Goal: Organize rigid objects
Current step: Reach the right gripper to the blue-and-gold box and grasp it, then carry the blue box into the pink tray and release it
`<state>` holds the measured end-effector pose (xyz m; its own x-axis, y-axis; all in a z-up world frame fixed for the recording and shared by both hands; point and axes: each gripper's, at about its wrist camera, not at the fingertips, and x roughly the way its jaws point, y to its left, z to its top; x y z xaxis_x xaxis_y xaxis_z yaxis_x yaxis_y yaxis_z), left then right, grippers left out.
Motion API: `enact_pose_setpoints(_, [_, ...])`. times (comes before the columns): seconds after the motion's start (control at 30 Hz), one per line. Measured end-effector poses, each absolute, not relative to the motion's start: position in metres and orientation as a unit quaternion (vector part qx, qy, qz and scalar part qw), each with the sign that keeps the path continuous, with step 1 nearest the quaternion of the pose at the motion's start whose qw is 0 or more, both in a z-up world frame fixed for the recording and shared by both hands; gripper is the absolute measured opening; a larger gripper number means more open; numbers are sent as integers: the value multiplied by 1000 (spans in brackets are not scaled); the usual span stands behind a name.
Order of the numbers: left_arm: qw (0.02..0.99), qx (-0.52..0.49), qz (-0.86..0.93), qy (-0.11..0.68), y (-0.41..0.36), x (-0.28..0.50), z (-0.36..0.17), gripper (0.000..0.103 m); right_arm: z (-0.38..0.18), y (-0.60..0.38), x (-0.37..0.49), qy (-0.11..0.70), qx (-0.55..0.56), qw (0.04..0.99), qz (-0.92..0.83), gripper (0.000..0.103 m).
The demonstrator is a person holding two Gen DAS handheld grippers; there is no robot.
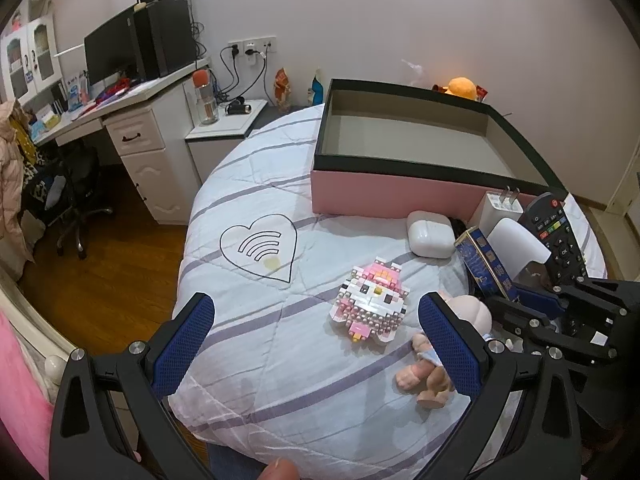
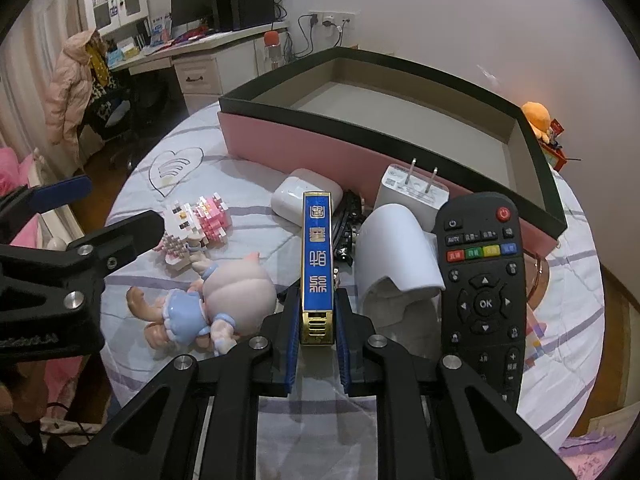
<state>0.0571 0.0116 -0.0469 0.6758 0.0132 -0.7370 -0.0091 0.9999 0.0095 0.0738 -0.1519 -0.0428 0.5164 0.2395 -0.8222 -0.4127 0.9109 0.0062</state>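
Blue box: a slim blue and gold box (image 2: pixel 317 264) with seal-script characters, standing on edge on the round table (image 2: pixel 568 312), pinched at its near end.
Right gripper (image 2: pixel 317 344): blue pads pressed against both sides of the blue box.
Remote control (image 2: pixel 482 280): black, just right of the box, lying lengthwise.
White cylinder (image 2: pixel 400 256): between box and remote.
Charger plug (image 2: pixel 416 190): white, prongs up, beyond the cylinder, by the storage box.
Earbud case (image 2: pixel 294 196): white, far left of the blue box.
Storage box (image 1: pixel 384 192): pink-sided, dark-rimmed, at the far side.
Left gripper (image 1: pixel 316 336): spread wide, nothing between the pads, above the quilted cover.
Brick figure (image 1: pixel 370 306): pink and white, between the left fingers in view.
Doll (image 2: pixel 208 304): lying face down, left of the blue box.
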Motion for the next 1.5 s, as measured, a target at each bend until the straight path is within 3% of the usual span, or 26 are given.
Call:
enact_pose_setpoints(0.43, [917,1,4,400,2,69,-25,103,-1,-170,68,429,-51,883,185,15])
enact_pose_setpoints(0.77, [923,-9,20,384,-1,127,15,103,41,-191,126,411,8,896,166,15])
enact_pose_setpoints(1.1, [917,4,5,399,-21,196,-2,103,-17,-233,226,471,64,879,49,15])
enact_pose_setpoints(1.5, [907,3,-10,420,-31,216,-24,103,-32,-227,241,497,14,867,11,16])
